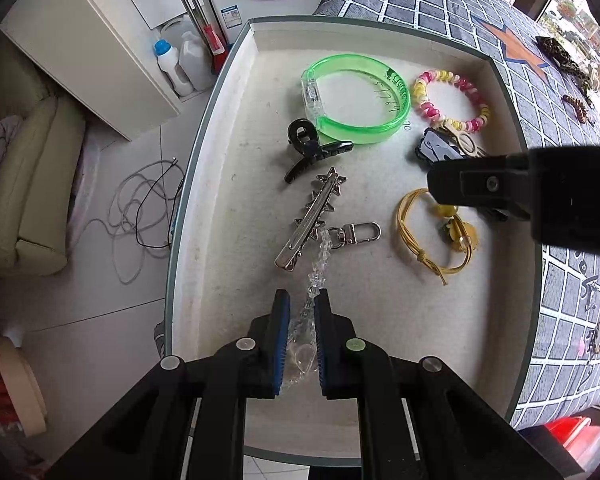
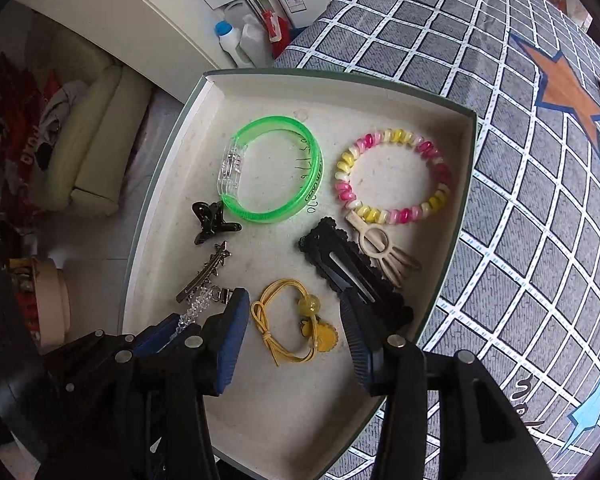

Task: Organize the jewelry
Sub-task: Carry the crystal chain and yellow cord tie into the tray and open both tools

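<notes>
Below, left fingers (image 1: 302, 300) pinch crystal chain (image 1: 320, 256); right fingers (image 2: 296, 316) parted, empty.

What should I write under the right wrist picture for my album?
Open right gripper hovers over a yellow hair tie in a tray of jewelry.

Checked tablecloth (image 2: 520, 240) – detergent bottles (image 1: 172, 64), cables (image 1: 140, 208) on floor.
</notes>
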### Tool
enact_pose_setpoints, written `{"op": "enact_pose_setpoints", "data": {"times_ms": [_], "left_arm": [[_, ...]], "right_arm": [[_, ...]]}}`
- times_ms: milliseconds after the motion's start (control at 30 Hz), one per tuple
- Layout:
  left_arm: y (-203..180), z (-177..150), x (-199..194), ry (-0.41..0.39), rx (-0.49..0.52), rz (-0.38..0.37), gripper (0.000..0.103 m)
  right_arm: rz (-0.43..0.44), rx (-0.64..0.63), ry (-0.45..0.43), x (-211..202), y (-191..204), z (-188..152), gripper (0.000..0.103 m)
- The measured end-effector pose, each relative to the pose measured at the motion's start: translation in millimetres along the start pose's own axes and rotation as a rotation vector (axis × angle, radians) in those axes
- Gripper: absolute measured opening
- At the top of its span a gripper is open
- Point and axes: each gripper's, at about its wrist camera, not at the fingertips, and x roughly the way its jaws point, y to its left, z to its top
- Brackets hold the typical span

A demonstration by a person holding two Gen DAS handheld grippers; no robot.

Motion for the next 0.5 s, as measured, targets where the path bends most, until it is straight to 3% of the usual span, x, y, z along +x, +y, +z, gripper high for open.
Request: {"op": "enact_pose_setpoints", "data": {"times_ms": [167,200,233,267,333,500], "left_arm": [[-4.5,-0.4,1.5,0.016,0.020,0.009,0.021],[-5.1,-0.3,1.0,0.015,0.025,0.013,0.029],[-5.4,-0.2,-0.1,0.013,0.028,0.020,0.068],[-5.6,-0.4,-3.7,-0.005,0.022,0.031,0.099],[-6.6,-0.9,-12.4,-0.047,0.028,0.039,0.101],[-14.2,1.8,-14.6,-0.036,0.056,0.048,0.101]], "right_arm": [[-0.027,0.001,-0.051,-21.8,-6.0,0.5,0.051],[-0.031,0.004,-0.058,-25.7,-7.4,-0.4,0.051],[-0.033,0.007,-0.066,-30.3,-9.6,-2.3,0.051],[-0.035,0.012,-0.074,-34.4,-11.1,-5.4,0.051],[-0.041,0.023,-0.087,-43.5,-13.6,-11.6,0.051],[-0.050,0.069,-0.100,-56.0,-31.9,-23.9,0.051]]}}
